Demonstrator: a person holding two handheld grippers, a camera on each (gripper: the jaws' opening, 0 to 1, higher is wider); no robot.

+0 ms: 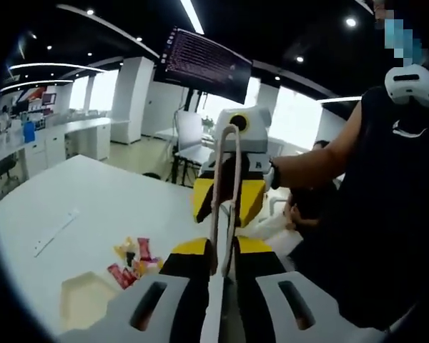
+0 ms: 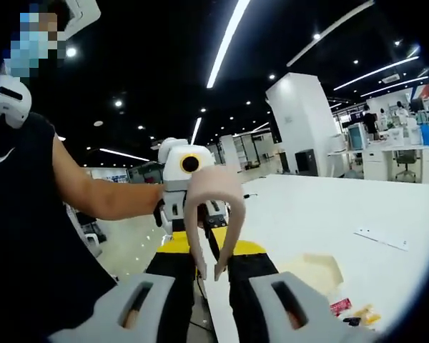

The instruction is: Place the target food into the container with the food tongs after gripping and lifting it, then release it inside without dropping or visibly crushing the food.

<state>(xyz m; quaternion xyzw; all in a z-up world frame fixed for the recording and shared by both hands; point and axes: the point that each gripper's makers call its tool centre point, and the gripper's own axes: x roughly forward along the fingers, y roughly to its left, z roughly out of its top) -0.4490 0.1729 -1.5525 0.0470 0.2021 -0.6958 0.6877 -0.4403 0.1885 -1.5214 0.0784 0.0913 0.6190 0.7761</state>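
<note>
Left gripper view: your left gripper (image 1: pixel 222 268) clasps pale food tongs (image 1: pixel 225 193) at the handle end, arms pinched nearly together, well above wrapped snacks (image 1: pixel 134 261) beside the hexagonal container (image 1: pixel 86 296) on the white table (image 1: pixel 107 200). Right gripper view: right gripper (image 2: pixel 209 275) pinches the tongs' open tips. Lower gently; squeeze softly.

Bright ceiling strips (image 2: pixel 227 39) (fisheye-warped edges), soft focus.

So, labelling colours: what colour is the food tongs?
Pale beige-pink; the food tongs show best in the right gripper view.
</note>
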